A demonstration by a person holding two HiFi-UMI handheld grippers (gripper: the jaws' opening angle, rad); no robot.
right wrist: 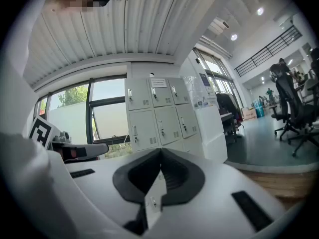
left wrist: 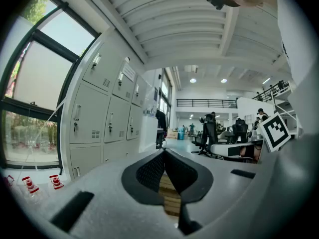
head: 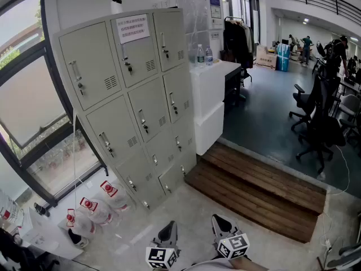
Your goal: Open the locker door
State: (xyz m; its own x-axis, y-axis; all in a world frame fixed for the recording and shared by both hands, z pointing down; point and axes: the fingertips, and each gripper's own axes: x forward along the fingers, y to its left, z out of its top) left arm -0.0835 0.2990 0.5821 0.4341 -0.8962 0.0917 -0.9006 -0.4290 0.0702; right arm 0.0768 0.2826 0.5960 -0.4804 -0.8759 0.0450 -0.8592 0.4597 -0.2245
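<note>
Against the window wall, at the upper left of the head view, stands the grey locker (head: 130,100) with all its doors closed, well apart from both grippers. The left gripper (head: 168,228) and right gripper (head: 220,221) hang low over the floor (head: 186,208), each with jaws pressed together on nothing.

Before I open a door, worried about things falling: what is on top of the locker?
A white cylinder with a dark cap stands on the locker. Its front edge hides the rest of the top.
</note>
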